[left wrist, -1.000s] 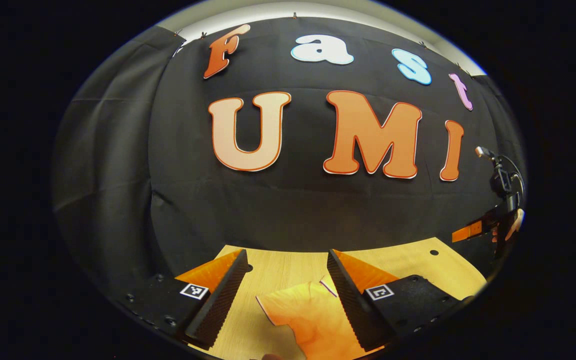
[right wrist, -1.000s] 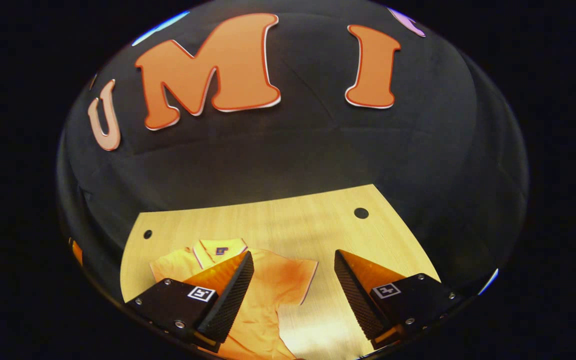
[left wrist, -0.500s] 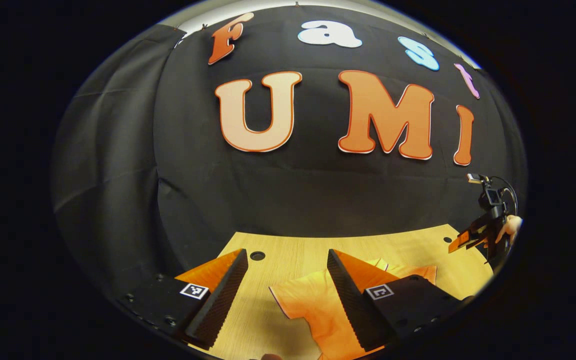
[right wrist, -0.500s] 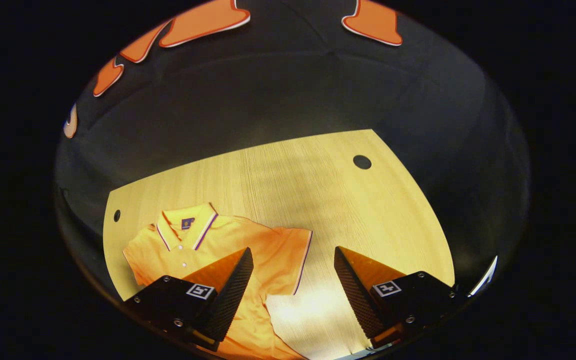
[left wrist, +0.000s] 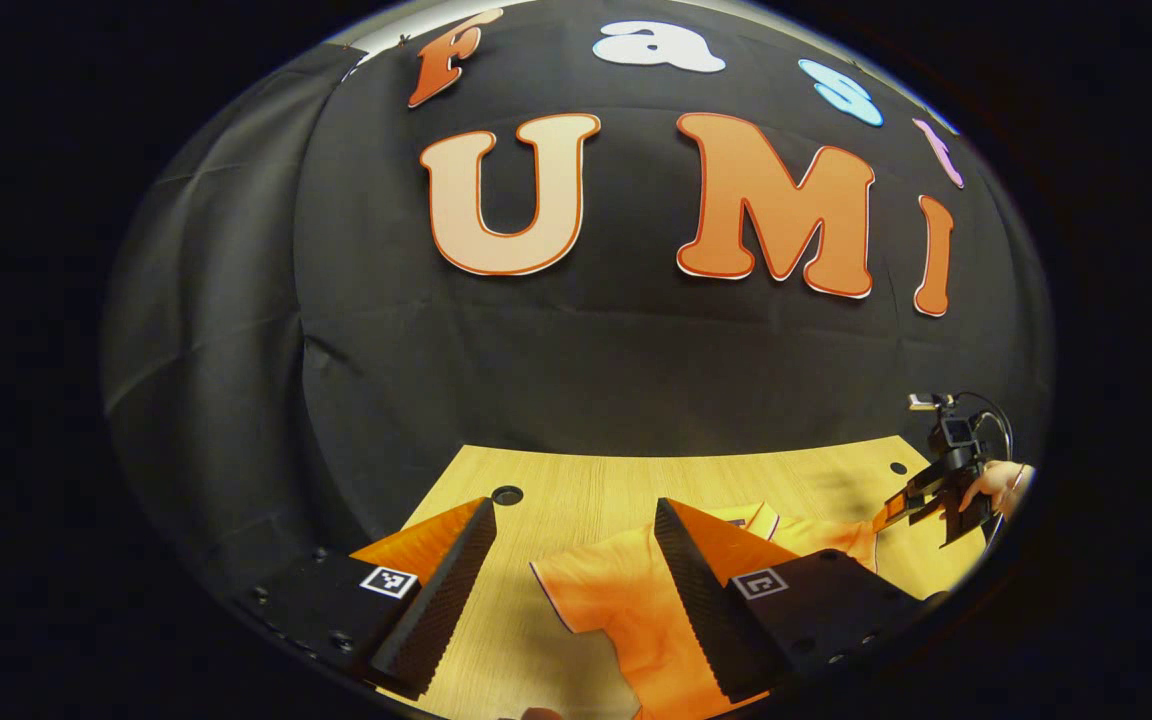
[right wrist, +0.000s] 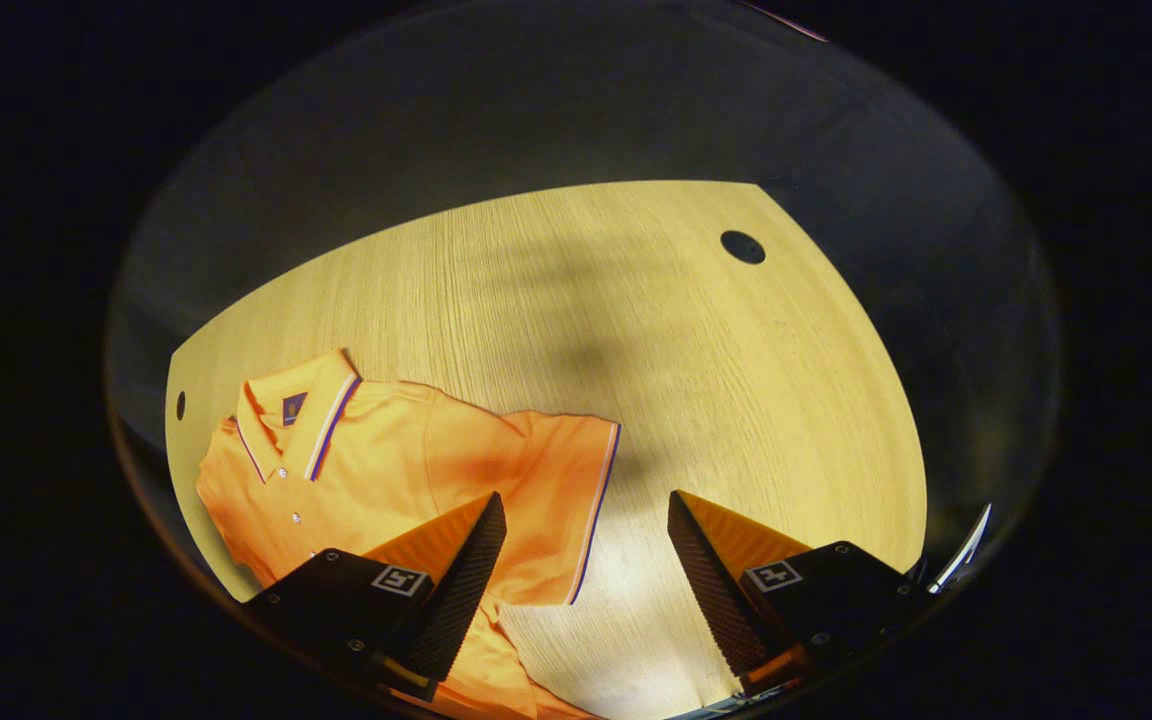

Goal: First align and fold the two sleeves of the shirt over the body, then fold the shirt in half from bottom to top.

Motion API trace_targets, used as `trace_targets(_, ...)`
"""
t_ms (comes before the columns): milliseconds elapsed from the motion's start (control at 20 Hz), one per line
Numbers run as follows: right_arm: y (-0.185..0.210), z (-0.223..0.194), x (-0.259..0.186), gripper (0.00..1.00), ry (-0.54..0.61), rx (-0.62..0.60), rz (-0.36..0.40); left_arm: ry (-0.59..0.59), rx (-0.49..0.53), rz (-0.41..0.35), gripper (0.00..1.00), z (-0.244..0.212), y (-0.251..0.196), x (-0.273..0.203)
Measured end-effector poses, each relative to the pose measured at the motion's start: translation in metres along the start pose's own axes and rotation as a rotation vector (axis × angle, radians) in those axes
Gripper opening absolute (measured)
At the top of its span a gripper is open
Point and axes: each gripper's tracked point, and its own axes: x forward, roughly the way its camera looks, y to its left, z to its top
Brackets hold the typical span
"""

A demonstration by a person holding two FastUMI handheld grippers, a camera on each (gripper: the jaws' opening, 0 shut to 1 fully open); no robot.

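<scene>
An orange polo shirt (right wrist: 386,480) with a striped collar lies flat on the wooden table (right wrist: 736,400), collar toward the far edge. Its right sleeve (right wrist: 556,500) spreads out in the right gripper view, hem between my fingers. My right gripper (right wrist: 586,545) hovers open above that sleeve hem, nothing between its fingers. In the left gripper view the shirt's other sleeve (left wrist: 606,595) lies between the fingers. My left gripper (left wrist: 571,565) is open over it, apart from the cloth. At that view's right edge a hand holds the other gripper (left wrist: 921,495) low over the shirt.
Round holes sit near the table's far corners (right wrist: 742,247) (left wrist: 507,495). Black cloth wall (left wrist: 586,380) rises right behind the table's far edge. Bare wood stretches right of the shirt (right wrist: 786,420).
The right gripper has tilted down and dropped toward the table, bringing the whole upper shirt and sleeve into view. The left gripper view has shifted slightly, showing more of the shirt.
</scene>
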Motion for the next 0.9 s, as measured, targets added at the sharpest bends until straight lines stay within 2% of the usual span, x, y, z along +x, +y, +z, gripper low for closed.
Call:
trace_targets(200, -0.002, -0.011, 0.022, 0.99, 0.049, -0.022, -0.031, 0.022, -0.001, 0.004, 0.98, -0.009, 0.001, 0.004)
trace_targets(500, 0.0, -0.021, 0.041, 0.99, 0.112, 0.024, -0.013, 0.042, -0.015, 0.021, 0.98, -0.017, 0.01, 0.009)
trace_targets(600, 0.004, -0.026, 0.042, 0.9, 0.141, 0.079, 0.02, 0.052, -0.025, 0.02, 0.98, -0.021, 0.01, 0.01)
trace_targets(650, 0.002, -0.022, 0.042, 0.75, 0.148, 0.104, 0.014, 0.06, -0.032, 0.02, 0.98, -0.023, 0.009, 0.011)
trace_targets(800, -0.003, -0.023, 0.045, 0.63, 0.157, 0.144, 0.005, 0.078, -0.053, 0.01, 0.98, -0.028, 0.005, 0.011)
trace_targets(900, -0.005, -0.021, 0.043, 0.44, 0.138, 0.143, 0.025, 0.077, -0.053, 0.012, 0.98, -0.03, 0.008, 0.011)
